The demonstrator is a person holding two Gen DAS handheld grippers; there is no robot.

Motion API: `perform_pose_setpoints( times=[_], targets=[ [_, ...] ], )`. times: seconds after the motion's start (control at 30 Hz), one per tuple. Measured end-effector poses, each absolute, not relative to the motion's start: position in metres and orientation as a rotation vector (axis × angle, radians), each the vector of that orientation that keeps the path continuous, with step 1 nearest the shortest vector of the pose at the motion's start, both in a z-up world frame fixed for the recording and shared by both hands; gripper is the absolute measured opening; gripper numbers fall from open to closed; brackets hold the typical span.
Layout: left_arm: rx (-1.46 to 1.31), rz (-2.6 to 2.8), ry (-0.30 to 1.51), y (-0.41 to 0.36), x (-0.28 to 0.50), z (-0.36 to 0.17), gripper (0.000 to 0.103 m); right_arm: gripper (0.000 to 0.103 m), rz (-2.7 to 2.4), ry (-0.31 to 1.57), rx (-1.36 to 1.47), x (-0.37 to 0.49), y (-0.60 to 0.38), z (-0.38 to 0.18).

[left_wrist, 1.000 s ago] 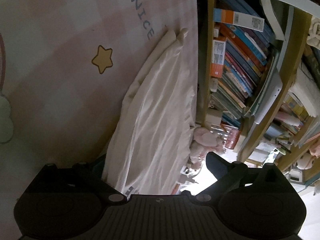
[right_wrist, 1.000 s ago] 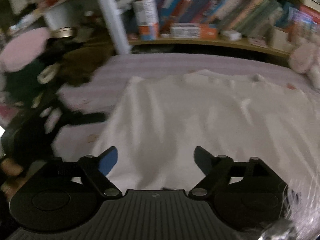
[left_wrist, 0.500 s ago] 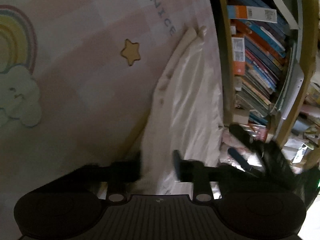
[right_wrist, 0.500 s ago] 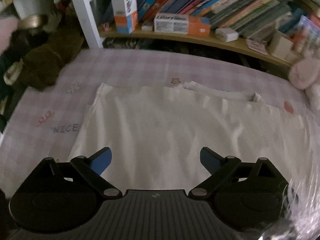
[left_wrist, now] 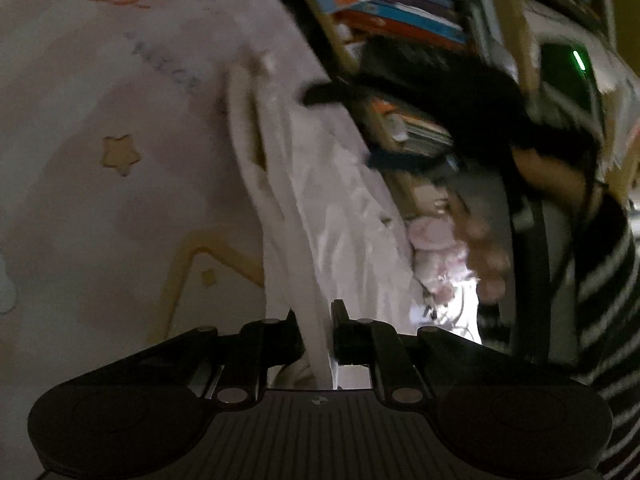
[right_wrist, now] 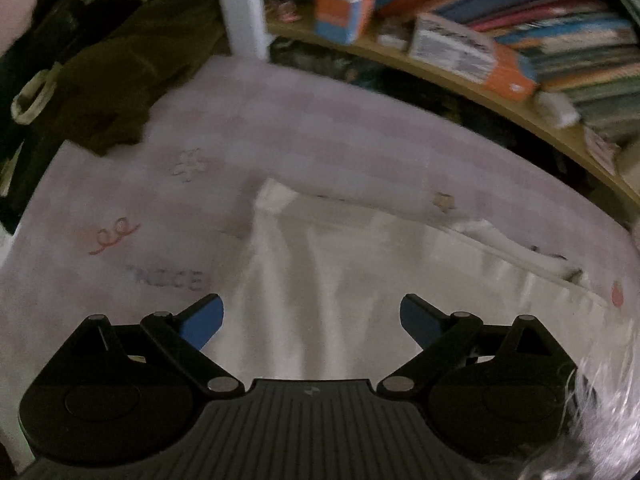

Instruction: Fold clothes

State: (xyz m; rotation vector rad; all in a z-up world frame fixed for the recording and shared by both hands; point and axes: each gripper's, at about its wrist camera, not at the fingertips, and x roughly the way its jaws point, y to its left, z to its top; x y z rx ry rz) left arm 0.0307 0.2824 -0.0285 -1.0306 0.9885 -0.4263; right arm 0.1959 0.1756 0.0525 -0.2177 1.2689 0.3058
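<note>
White garment [right_wrist: 360, 280] creased, flat | left fingers [left_wrist: 316, 332] pinch its edge | right fingers [right_wrist: 312, 316] wide

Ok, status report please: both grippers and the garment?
Left gripper shut on white garment edge. Right gripper open above it. Nothing blocking.

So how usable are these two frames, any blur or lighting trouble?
Left wrist view: dim, motion-smeared at the hand and books; white garment readable. Right wrist view: dim, softly blurred; bookshelf streaks, the "NICE" print doubles. Fisheye bends both.
</note>
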Motion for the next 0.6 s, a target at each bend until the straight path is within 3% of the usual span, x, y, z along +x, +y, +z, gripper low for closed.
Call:
perform_pose_setpoints(
  times=[0.3, 0.6],
  targets=[
    [-1.009, -0.457, 0.989, 0.276, 0.034, -0.024, 0.012, 0.092, 0.394, 1.355, -0.434, 0.199, 0.241, 0.028],
    [-0.998, -0.464, 0.99, 0.275, 0.036, -0.021, 0.011, 0.065, 0.346, 1.41, -0.64, 0.183, 0.258, -0.01]
  ],
)
